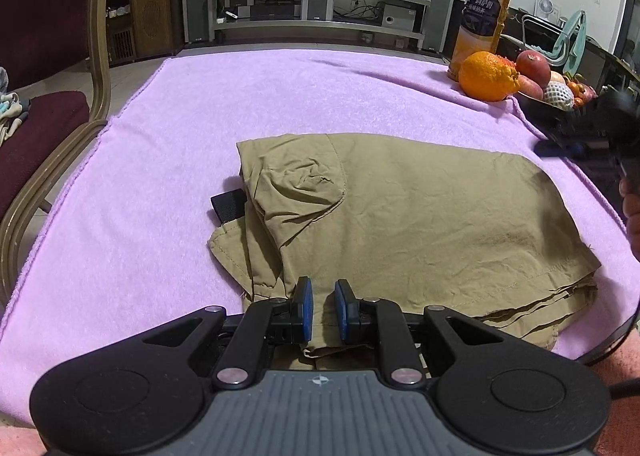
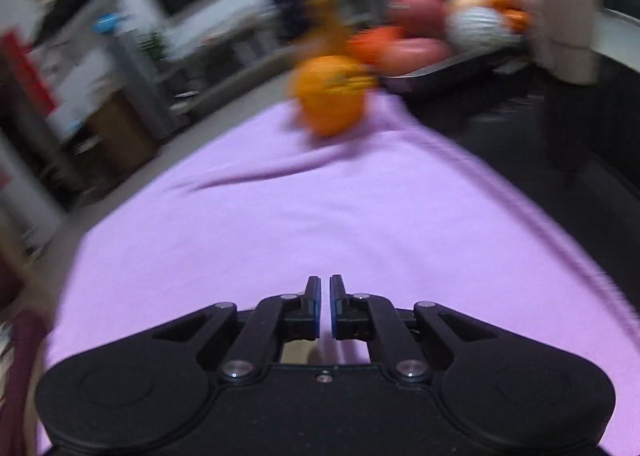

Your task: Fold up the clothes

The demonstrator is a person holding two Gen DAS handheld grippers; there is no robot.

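Living-room setting, item by item from largest down: media shelving and speakers along the far wall; a table under a lilac towel that serves as my work surface; a maroon chair at its left edge; the khaki garment, lying folded into a rough rectangle on the near half of the towel, a black strap poking out at its left side and loose hems stacked at the near right corner; a juice bottle standing at the far right, an orange just in front of it; a dark fruit tray beside that, holding apples, a net-wrapped fruit and some small oranges. My left gripper sits over the garment's near edge, jaws narrowed to a slim gap with khaki cloth visible between them; whether the pads truly pinch it I cannot tell. My right gripper is all but closed on nothing, over bare towel, its view heavily blurred. Risks, as I judge them: that right tool passing near the orange could nudge it or the bottle; a tug from the left could slide the stacked layers apart; the towel's wrinkle could drag with the cloth
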